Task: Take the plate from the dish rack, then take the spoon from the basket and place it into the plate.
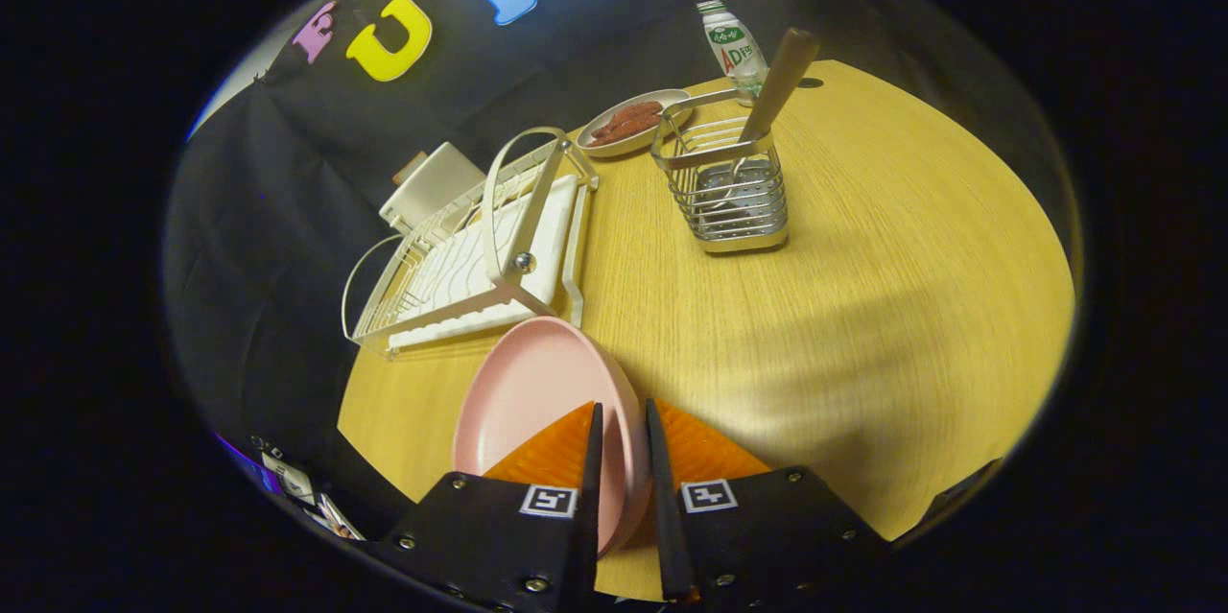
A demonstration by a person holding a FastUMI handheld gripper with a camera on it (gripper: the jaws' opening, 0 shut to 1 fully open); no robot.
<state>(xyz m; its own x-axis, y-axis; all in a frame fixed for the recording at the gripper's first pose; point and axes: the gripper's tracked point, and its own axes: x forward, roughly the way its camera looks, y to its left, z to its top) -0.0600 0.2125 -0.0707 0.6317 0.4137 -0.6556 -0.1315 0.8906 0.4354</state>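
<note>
On the round light-wood table [863,306], the white wire dish rack [470,248] is standing empty beside the pink round plate [528,392], which the gripper [621,412] is clamping by its rim between nearly closed fingers, while the wooden-handled spoon [782,81] is sitting upright in the metal wire basket [734,191] beyond.

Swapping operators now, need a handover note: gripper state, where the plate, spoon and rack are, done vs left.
Gripper: shut on the pink plate, rim pinched between both fingers, plate tilted on edge above the table.
Dish rack: just beyond the plate, no dishes visible in it.
Spoon: standing in the wire basket, further ahead.
Done: plate is out of the rack.
Left: set the plate flat on the table, release, pick the spoon, put it in the plate.
</note>
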